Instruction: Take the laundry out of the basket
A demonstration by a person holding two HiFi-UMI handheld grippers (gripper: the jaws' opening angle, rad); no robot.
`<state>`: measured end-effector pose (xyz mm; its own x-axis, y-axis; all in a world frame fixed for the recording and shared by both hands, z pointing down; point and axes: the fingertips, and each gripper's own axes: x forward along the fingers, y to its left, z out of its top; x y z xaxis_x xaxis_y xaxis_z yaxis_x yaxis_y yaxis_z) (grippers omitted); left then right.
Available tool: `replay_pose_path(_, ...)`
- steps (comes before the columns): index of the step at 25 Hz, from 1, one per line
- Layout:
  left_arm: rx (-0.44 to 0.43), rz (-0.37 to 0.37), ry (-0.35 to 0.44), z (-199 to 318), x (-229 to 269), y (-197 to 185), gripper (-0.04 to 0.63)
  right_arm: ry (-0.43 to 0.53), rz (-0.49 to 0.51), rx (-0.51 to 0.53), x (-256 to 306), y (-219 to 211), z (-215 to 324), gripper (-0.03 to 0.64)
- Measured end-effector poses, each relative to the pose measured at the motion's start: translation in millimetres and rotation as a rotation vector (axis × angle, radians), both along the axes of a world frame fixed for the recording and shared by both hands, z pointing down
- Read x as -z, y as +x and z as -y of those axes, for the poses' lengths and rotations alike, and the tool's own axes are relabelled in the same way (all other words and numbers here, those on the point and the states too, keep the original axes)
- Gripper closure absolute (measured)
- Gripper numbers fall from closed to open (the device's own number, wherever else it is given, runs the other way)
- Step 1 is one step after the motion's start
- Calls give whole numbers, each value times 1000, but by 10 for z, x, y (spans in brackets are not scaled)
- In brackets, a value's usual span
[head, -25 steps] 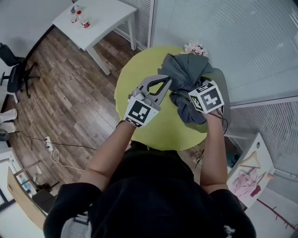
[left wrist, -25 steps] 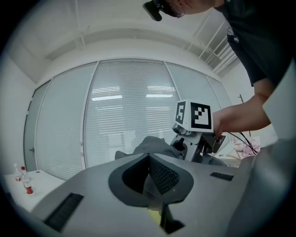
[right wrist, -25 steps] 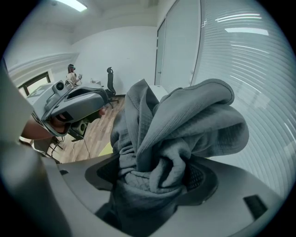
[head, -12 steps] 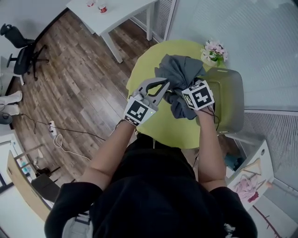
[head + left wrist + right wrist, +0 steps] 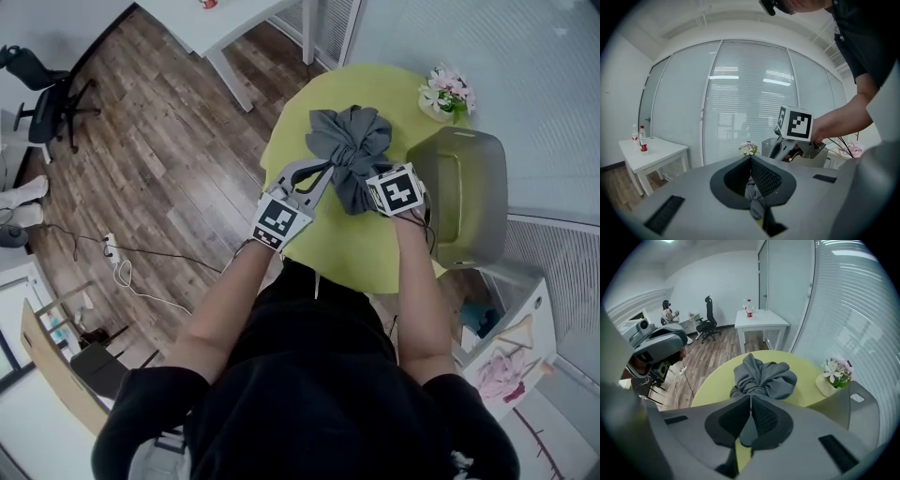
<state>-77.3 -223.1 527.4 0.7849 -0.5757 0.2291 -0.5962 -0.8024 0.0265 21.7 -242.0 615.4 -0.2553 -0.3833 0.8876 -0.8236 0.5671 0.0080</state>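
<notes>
A grey garment (image 5: pixel 350 150) lies bunched on the round yellow-green table (image 5: pixel 309 112), left of the olive laundry basket (image 5: pixel 464 192). My left gripper (image 5: pixel 328 172) is shut on the garment's near left edge; a grey fold shows between its jaws (image 5: pixel 751 190). At the garment's near right edge my right gripper (image 5: pixel 380 192) points steeply down. Its jaws have just been closing and now stand shut on a fold of the same cloth (image 5: pixel 747 427). In the right gripper view the rest of the garment (image 5: pixel 761 376) heaps on the table beyond the tips. The basket's inside looks empty.
A small pot of flowers (image 5: pixel 446 92) stands at the table's far edge, beside the basket. A white side table (image 5: pixel 759 319) with bottles and an office chair (image 5: pixel 42 89) stand on the wood floor. A cable (image 5: pixel 117 272) trails there. Glass walls with blinds lie behind.
Both grippers have come down with the garment, from above the basket to the tabletop left of it. The cloth now rests in a heap instead of hanging.
</notes>
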Motion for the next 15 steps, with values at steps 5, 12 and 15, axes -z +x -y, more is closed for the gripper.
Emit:
replay_pose_path(5,3,3,-10,46,-74,9,586,3,11,0,-26,14,76,584)
replay_pose_path(12,2,-9,2,86,-8,68,586,44,46,-3,47,26,122,584)
replay_pose_path(15,5,-15,14,122,125,88,585,79,120,-3,227,-7,144,584)
